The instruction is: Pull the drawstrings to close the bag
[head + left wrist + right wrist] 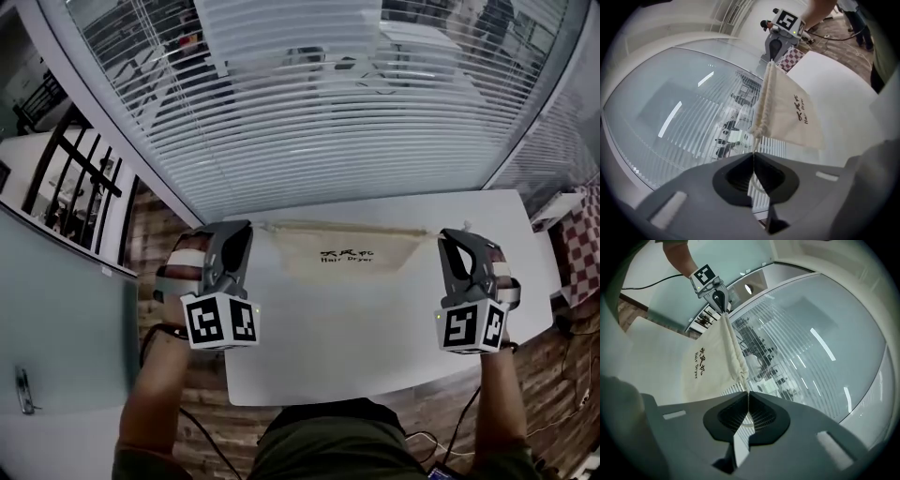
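A cream cloth bag [342, 251] with dark print hangs stretched between my two grippers above the white table [375, 347]. Its gathered top edge runs as a taut line from one gripper to the other. My left gripper [246, 230] is shut on the drawstring [758, 133] at the bag's left end, the cord running out between its closed jaws [753, 154]. My right gripper [446, 236] is shut on the drawstring [740, 376] at the right end [748, 393]. Each gripper view shows the bag [792, 115] [710, 362] and the opposite gripper at its far end.
Window blinds [328, 94] stand close behind the table's far edge. A glass partition [56, 309] is at the left and a red checkered thing [577, 248] at the right. Wooden floor and cables [441, 441] lie below the near edge.
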Motion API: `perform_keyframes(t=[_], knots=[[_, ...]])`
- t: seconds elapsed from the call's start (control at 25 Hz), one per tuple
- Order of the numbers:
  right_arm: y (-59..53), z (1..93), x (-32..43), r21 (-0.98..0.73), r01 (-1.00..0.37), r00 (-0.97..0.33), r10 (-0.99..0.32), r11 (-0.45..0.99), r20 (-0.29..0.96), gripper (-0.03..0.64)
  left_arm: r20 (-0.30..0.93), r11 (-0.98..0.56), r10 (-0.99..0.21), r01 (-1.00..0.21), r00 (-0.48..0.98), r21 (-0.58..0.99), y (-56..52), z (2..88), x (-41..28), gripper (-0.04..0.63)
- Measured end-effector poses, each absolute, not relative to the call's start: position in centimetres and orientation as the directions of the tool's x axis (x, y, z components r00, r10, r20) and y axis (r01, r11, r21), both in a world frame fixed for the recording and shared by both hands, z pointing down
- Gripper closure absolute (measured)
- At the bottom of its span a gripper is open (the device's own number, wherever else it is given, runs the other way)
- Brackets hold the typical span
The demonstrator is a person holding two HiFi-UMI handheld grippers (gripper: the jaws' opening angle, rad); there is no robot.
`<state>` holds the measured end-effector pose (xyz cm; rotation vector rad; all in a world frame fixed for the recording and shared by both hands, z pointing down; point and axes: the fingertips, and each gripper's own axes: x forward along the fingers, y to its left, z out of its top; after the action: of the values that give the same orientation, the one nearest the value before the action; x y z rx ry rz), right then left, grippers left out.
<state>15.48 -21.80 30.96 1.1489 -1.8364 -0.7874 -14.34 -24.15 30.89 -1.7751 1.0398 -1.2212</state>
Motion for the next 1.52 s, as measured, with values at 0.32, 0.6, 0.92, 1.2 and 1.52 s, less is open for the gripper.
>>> perform_keyframes(t=[0.32, 0.6, 0.92, 1.2, 1.52], knots=[[-22.1, 30.8, 15.8, 0.824, -0.424, -0.238, -0.924, 0.377, 0.301, 0.606, 0.346, -0.387, -0.917, -0.227, 0.2, -0.894, -24.3, 29.8, -16.4, 0.586], [-21.7, 30.1, 17.1, 0.829, -0.433, -0.241, -0.932, 0.353, 0.271, 0.606, 0.325, -0.367, -0.926, -0.259, 0.191, -0.894, -23.8, 29.1, -16.6, 0.586], [-21.7, 29.1, 17.7, 0.841, -0.439, -0.236, -0.944, 0.316, 0.231, 0.606, 0.3, -0.345, -0.935, -0.285, 0.19, -0.894, -23.7, 27.8, -17.0, 0.586], [-21.7, 28.9, 18.5, 0.828, -0.468, -0.221, -0.948, 0.309, 0.229, 0.606, 0.288, -0.335, -0.939, -0.304, 0.188, -0.892, -23.7, 27.0, -18.7, 0.586], [-21.1, 28.7, 20.0, 0.827, -0.48, -0.201, -0.954, 0.293, 0.221, 0.606, 0.292, -0.339, -0.938, -0.322, 0.184, -0.884, -23.0, 26.9, -19.8, 0.586]])
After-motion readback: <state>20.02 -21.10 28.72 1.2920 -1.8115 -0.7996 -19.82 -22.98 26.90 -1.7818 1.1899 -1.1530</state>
